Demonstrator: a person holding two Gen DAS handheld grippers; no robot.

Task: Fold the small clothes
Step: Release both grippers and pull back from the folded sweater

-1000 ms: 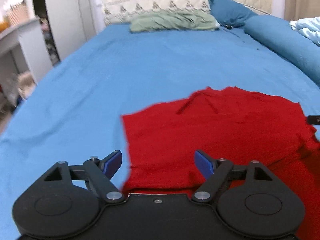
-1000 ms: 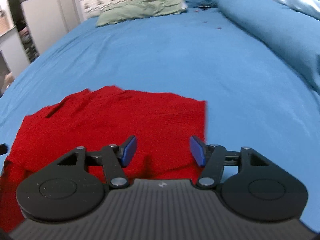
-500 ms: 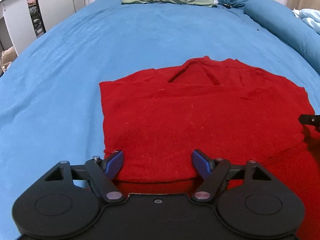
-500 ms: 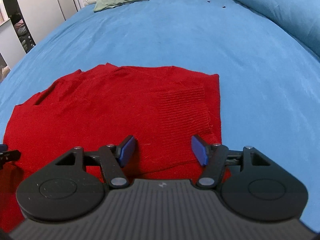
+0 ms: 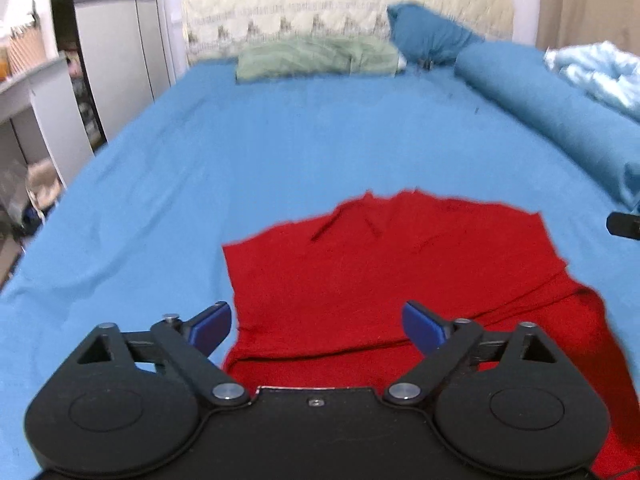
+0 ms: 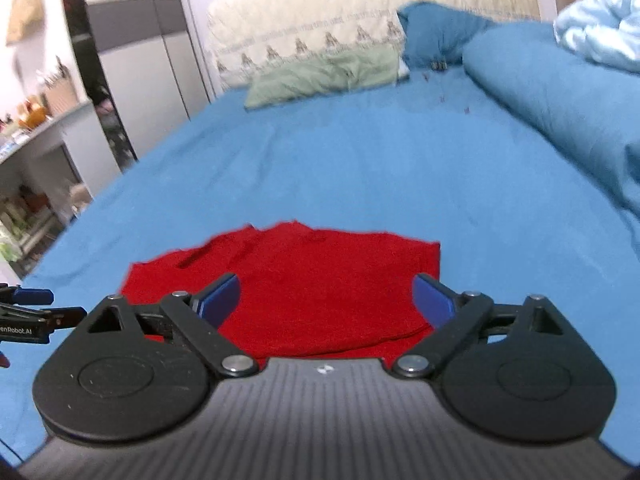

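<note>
A red knitted garment (image 5: 392, 276) lies on the blue bed sheet (image 5: 280, 152), its near part folded back over the rest. My left gripper (image 5: 318, 326) hovers above its near left edge. The jaws are opening wide with nothing between the blue pads. In the right wrist view the same red garment (image 6: 320, 284) lies below my right gripper (image 6: 326, 300), which is also opening and grips nothing. The left gripper (image 6: 24, 304) shows at that view's left edge, and a tip of the right gripper (image 5: 624, 224) at the left view's right edge.
A green pillow (image 5: 316, 56) and a blue pillow (image 5: 428, 36) lie at the headboard. A rolled blue duvet (image 5: 560, 116) and a pale blue blanket (image 5: 600, 72) line the right side. A white shelf and cupboards (image 5: 48, 92) stand left of the bed.
Both grippers have lifted and pulled back from the garment, and their jaws have spread wider. The folded garment stays flat on the sheet.
</note>
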